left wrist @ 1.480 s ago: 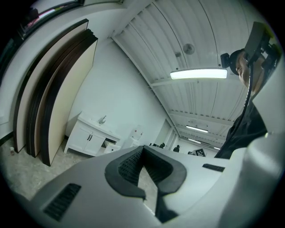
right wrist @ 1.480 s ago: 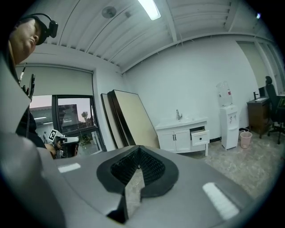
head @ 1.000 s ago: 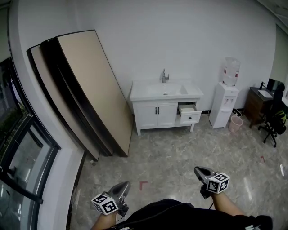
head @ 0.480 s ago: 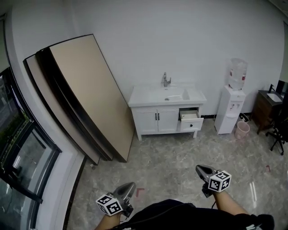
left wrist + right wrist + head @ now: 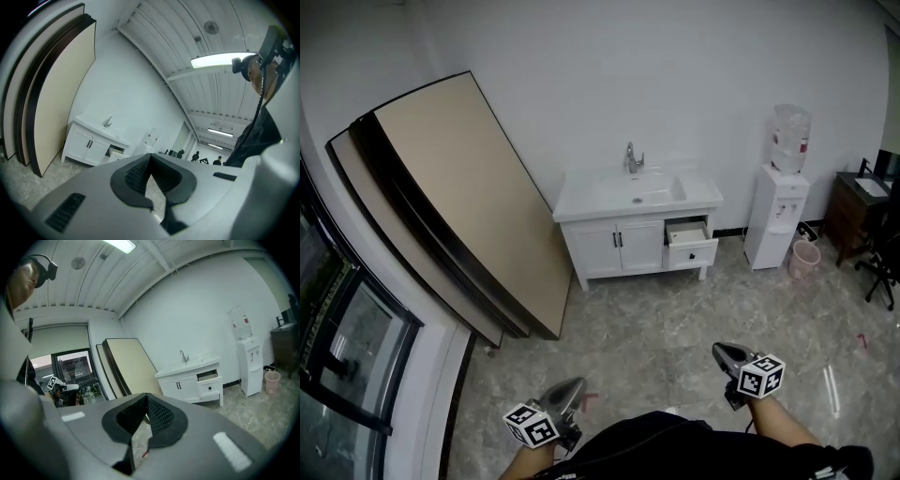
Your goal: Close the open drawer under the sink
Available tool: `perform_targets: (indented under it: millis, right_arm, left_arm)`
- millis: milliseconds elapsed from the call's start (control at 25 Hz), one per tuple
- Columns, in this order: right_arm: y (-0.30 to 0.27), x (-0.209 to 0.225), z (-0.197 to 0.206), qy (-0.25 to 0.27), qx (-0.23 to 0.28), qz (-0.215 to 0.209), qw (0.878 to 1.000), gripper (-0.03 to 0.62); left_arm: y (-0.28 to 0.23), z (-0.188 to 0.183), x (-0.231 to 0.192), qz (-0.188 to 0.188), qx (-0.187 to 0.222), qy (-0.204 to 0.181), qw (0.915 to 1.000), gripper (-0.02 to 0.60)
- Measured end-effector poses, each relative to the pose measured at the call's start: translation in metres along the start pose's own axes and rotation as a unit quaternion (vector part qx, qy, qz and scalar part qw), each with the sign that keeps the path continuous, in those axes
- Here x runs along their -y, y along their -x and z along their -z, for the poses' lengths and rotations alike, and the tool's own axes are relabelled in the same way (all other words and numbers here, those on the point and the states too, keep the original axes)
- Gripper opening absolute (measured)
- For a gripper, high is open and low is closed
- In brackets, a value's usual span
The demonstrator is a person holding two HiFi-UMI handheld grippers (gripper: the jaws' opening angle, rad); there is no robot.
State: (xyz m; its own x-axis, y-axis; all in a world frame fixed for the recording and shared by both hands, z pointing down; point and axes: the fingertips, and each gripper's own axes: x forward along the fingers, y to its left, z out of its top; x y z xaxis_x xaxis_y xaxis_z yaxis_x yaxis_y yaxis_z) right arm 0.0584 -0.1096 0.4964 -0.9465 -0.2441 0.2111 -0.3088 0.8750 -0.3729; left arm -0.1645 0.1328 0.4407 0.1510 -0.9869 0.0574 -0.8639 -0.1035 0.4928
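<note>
A white sink cabinet (image 5: 614, 246) with a faucet (image 5: 631, 157) stands against the far wall. Its right drawer (image 5: 692, 246) is pulled out. In the left gripper view the cabinet (image 5: 86, 143) and its drawer (image 5: 117, 153) are small and far off. The right gripper view also has the drawer (image 5: 209, 383) in the distance. My left gripper (image 5: 573, 385) is low and close to my body, its jaws together and empty. My right gripper (image 5: 720, 350) is held the same way at the right, shut on nothing. Both are several steps from the cabinet.
Large beige and dark boards (image 5: 459, 187) lean on the wall left of the cabinet. A water dispenser (image 5: 778, 220), a pink bin (image 5: 803, 258), a dark desk (image 5: 853, 211) and an office chair (image 5: 883, 262) stand at the right. A window (image 5: 337, 356) lines the left side.
The cabinet and boards have shifted in the head view as I walked towards them. Both grippers stay shut and keep their places near my body.
</note>
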Motion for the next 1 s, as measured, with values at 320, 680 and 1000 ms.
perform_targets:
  millis: [320,680,1000]
  right_arm:
    - [-0.043,-0.003,-0.013,0.006,0.002,0.035,0.999,0.002]
    - [-0.140,-0.058,-0.043,0.013,0.014,0.063,0.998,0.002]
    - [-0.228,-0.095,-0.041,0.014,0.005,0.070,0.997,0.002]
  left_arm:
    - [-0.020,-0.026,-0.053,0.040,-0.006,0.007,0.9991,0.000]
    - [0.002,-0.107,-0.156,0.067,-0.006,0.001,0.9977,0.000]
    - [0.038,-0.143,-0.252,0.052,-0.002,0.012,0.9986,0.000]
